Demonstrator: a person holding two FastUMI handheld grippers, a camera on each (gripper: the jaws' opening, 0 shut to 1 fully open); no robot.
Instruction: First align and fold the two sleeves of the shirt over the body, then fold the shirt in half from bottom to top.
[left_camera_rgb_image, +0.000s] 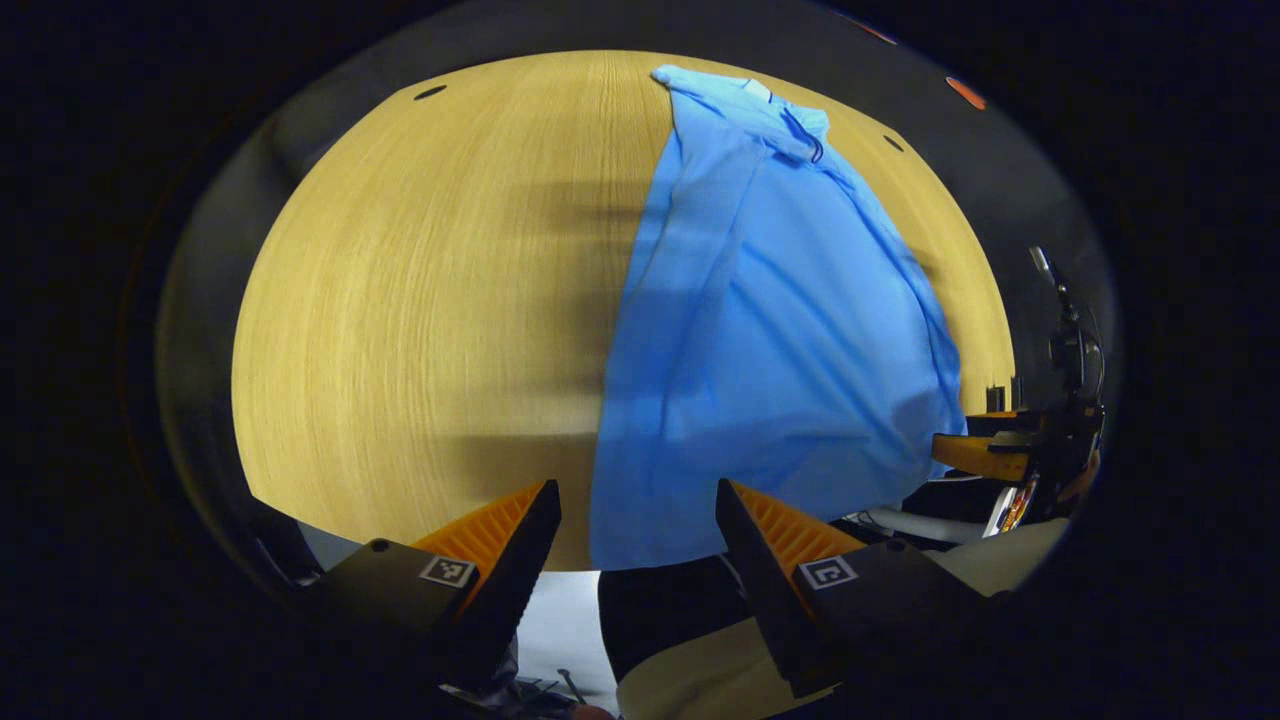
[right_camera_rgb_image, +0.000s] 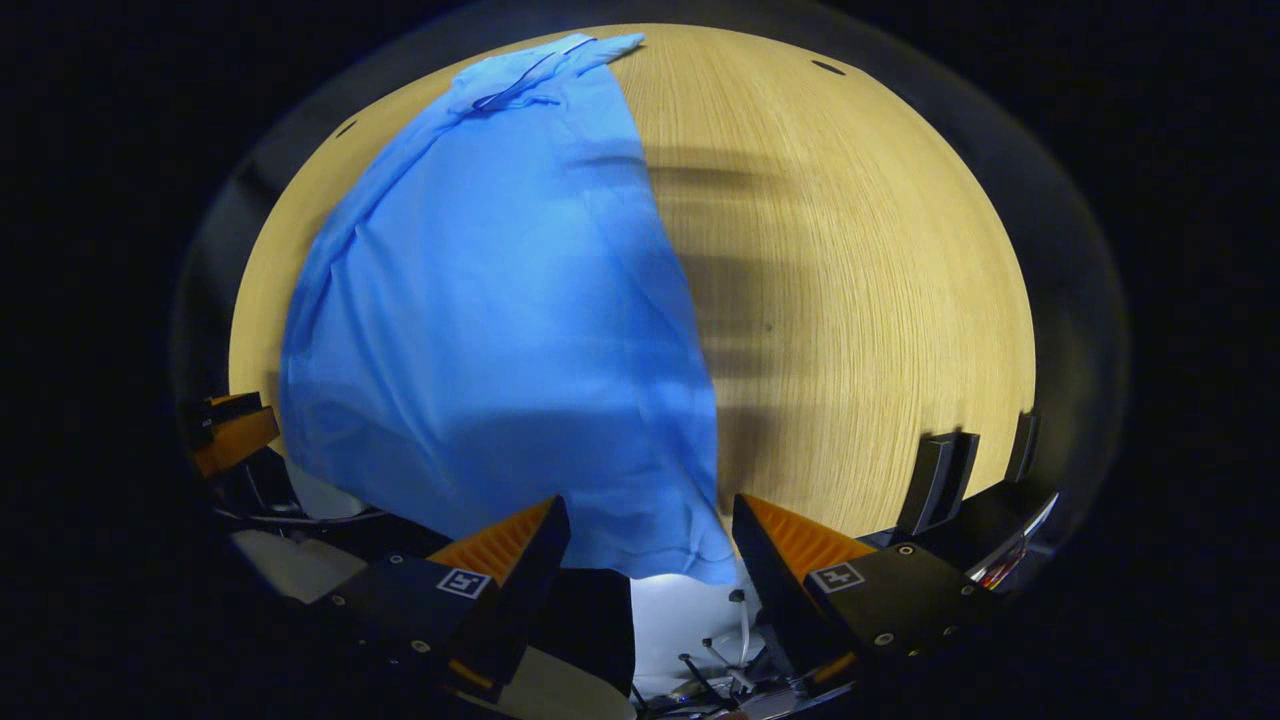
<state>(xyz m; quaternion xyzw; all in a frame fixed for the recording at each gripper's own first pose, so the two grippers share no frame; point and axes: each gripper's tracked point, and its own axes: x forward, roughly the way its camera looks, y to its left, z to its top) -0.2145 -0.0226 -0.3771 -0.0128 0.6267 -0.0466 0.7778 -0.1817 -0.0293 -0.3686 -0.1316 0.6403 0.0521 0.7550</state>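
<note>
Two spread fingers frame the left gripper view: my left hand-held gripper (left_camera_rgb_image: 638, 520) gapes over the near hem of the blue shirt (left_camera_rgb_image: 770, 330), which lies lengthwise on the desk (left_camera_rgb_image: 420, 300), collar far off. Sleeves look already folded in — so I judge the bottom-to-top fold is next.

Right gripper view: my right hand-held gripper (right_camera_rgb_image: 650, 535) is likewise spread at the hem's other corner. Pinch both corners level, then lift together. No containers here.
</note>
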